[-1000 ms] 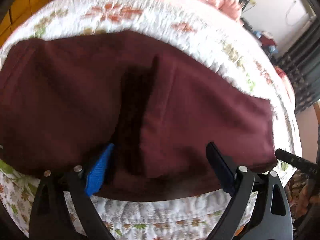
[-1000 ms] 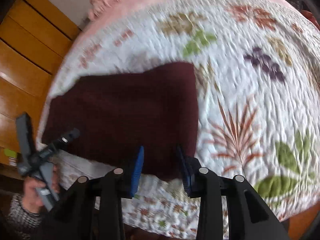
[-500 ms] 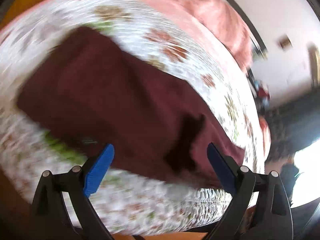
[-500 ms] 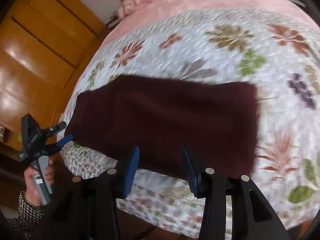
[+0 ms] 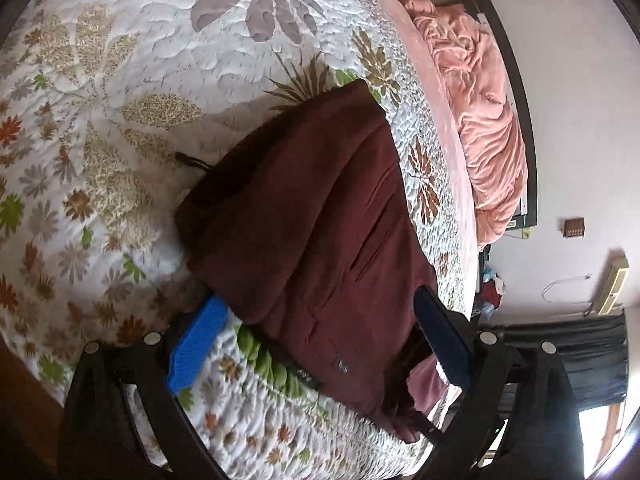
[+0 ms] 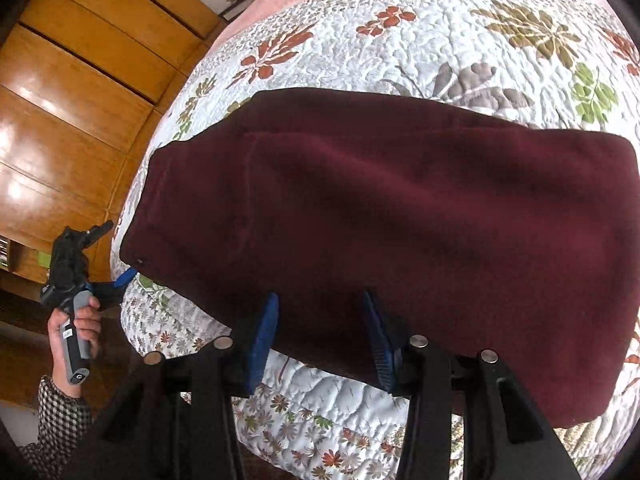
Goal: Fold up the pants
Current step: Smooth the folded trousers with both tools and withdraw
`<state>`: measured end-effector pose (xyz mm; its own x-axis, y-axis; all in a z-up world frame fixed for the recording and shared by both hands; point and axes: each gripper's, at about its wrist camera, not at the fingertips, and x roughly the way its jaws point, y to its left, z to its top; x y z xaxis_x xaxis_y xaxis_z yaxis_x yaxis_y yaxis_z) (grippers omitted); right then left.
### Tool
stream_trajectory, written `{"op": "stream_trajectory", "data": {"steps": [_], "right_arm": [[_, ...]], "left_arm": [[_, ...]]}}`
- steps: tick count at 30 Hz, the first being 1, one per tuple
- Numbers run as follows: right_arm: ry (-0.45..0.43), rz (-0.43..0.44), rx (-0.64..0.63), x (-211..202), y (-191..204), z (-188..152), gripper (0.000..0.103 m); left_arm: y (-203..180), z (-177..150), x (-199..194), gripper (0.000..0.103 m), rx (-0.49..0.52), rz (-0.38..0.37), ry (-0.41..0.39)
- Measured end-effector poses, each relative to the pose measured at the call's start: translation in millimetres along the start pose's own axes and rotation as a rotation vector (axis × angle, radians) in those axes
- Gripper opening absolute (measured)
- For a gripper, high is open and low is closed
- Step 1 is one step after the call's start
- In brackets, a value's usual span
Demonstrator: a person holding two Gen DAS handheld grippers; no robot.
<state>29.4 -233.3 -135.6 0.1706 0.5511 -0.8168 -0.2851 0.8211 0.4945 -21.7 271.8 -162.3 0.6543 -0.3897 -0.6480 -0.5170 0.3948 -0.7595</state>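
We see the pants (image 6: 400,216), dark maroon and doubled over, lying flat on the quilt (image 6: 440,40) of the bed, along the edge nearest the grippers. The right gripper (image 6: 320,332) stands partly open over the near edge of the pants; its blue pads (image 6: 264,336) flank the cloth there, and we cannot tell from this view whether they touch it, though they do not pinch it. The left gripper (image 5: 316,344) is spread wide at one end of the pants. One blue pad (image 5: 196,344) lies just beside the folded edge, above the quilt; the other is on the far side of the pants, where the cloth hangs over the edge of the bed. The cloth lies between the pads, but neither presses on it. In the right wrist view we see that same left gripper (image 6: 120,280) at the corner of the pants, held by a hand (image 6: 74,332) in a checked sleeve (image 6: 60,420). A pink blanket (image 5: 480,120) is bunched beyond the quilt, well apart from the pants.
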Motion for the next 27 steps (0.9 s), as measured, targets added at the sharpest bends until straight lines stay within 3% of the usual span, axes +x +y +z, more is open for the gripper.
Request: {"op": "stream_trajectory", "data": {"steps": [4,9,13,16,18,25,27], "right_arm": [[-0.002,-0.005,0.000,0.6,-0.8,0.4,0.045],[-0.005,-0.004,0.004,1.5,-2.2,0.9,0.047],[-0.003,0.000,0.006,1.9,-2.8,0.0,0.047],[-0.002,-0.001,0.002,1.8,-3.2,-0.1,0.048],[-0.001,0.000,0.004,3.0,-2.8,0.7,0.049],[-0.003,0.008,-0.013,3.7,-1.3,1.5,0.052],[-0.009,0.025,0.000,3.7,-4.7,2.2,0.053]], "left_arm": [[-0.3,6.8,4.6,0.093,-0.030,-0.058,-0.021],[-9.7,5.1,8.3,0.093,0.018,-0.032,0.024],[-11.0,11.8,9.5,0.092,0.008,-0.061,-0.007],[-21.5,6.5,4.6,0.092,0.118,-0.118,-0.037],[-24.5,3.6,6.8,0.093,0.163,-0.095,-0.038],[-8.0,11.3,27.0,0.094,0.054,0.029,0.015],[-3.0,13.0,31.6,0.094,0.025,0.002,0.004]]}}
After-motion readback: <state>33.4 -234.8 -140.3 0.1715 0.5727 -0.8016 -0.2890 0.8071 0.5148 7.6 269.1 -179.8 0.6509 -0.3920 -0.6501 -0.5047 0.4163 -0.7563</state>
